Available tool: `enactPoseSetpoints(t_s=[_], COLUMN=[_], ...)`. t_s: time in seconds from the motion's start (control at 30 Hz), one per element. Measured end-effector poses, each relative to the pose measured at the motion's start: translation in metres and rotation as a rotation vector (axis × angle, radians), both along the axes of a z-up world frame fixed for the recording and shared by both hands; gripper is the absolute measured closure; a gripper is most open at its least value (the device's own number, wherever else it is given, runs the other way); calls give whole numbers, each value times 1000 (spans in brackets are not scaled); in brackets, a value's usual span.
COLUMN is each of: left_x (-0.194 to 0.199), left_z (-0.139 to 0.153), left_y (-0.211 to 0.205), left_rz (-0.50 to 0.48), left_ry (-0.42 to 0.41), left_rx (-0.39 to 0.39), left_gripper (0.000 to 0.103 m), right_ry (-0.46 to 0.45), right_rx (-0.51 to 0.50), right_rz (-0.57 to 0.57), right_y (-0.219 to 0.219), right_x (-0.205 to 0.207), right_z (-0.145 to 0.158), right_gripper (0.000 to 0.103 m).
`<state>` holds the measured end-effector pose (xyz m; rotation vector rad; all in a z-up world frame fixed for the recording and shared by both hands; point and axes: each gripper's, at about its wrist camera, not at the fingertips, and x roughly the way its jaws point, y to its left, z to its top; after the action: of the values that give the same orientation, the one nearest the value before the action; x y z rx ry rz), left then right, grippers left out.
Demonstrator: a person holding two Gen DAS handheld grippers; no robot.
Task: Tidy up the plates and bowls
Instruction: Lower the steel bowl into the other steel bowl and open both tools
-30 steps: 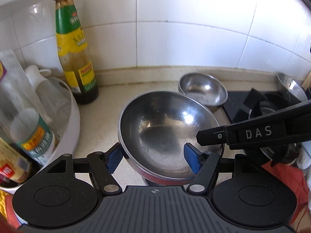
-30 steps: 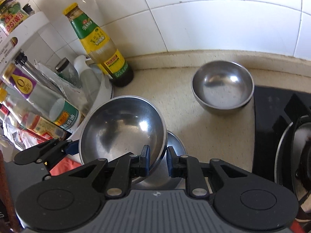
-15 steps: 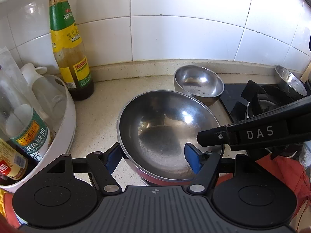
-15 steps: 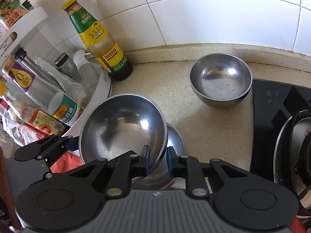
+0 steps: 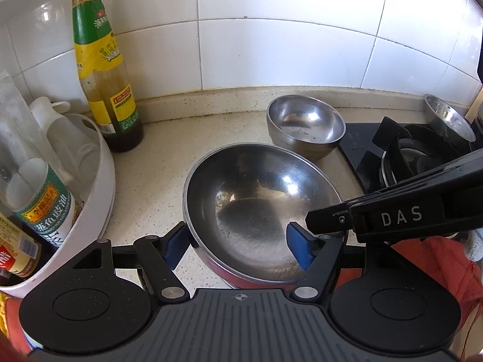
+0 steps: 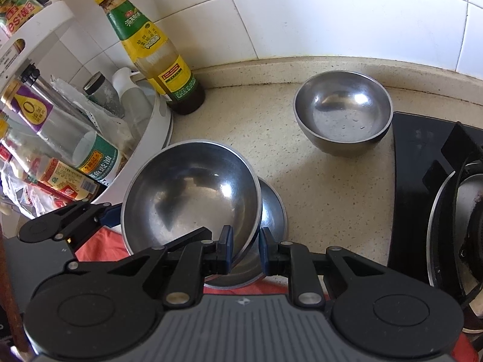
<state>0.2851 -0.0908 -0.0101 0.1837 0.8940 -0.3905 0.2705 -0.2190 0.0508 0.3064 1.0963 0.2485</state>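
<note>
A large steel bowl [image 5: 259, 208] [image 6: 190, 199] hangs tilted over a shallower steel dish [image 6: 273, 211] on the counter. My right gripper [image 6: 246, 247] is shut on the bowl's near right rim; in the left wrist view it shows as a black arm [image 5: 377, 220] coming in from the right. My left gripper [image 5: 238, 247] stands open astride the bowl's near wall, one blue pad [image 5: 176, 246] against the outside and the other pad [image 5: 299, 250] inside, clear of the metal. A smaller steel bowl [image 5: 305, 123] [image 6: 344, 117] sits upright near the back wall.
A tall sauce bottle [image 5: 102, 69] [image 6: 157, 57] stands by the tiled wall. A white round rack [image 5: 102, 181] [image 6: 157, 126] full of bottles is at the left. A black gas hob [image 5: 407, 157] [image 6: 428, 181] lies right, with another steel bowl [image 5: 446, 117] behind it. Red cloth [image 5: 428, 265] lies near.
</note>
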Motion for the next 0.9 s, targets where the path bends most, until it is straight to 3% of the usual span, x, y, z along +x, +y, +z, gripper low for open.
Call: enactPoseSetpoints(t_s=[0.63, 0.9], left_x=[-1, -2], left_z=[-6, -1], left_y=[-1, 2], left_rz=[-21, -12], left_ry=[31, -3], left_rx=[6, 16], left_gripper=[27, 23], right_ry=[27, -7], right_rx=[-12, -11], right_rz=[-7, -33], right_y=[-3, -14], right_x=[-4, -6], right_z=[-9, 3], right_gripper=[78, 77])
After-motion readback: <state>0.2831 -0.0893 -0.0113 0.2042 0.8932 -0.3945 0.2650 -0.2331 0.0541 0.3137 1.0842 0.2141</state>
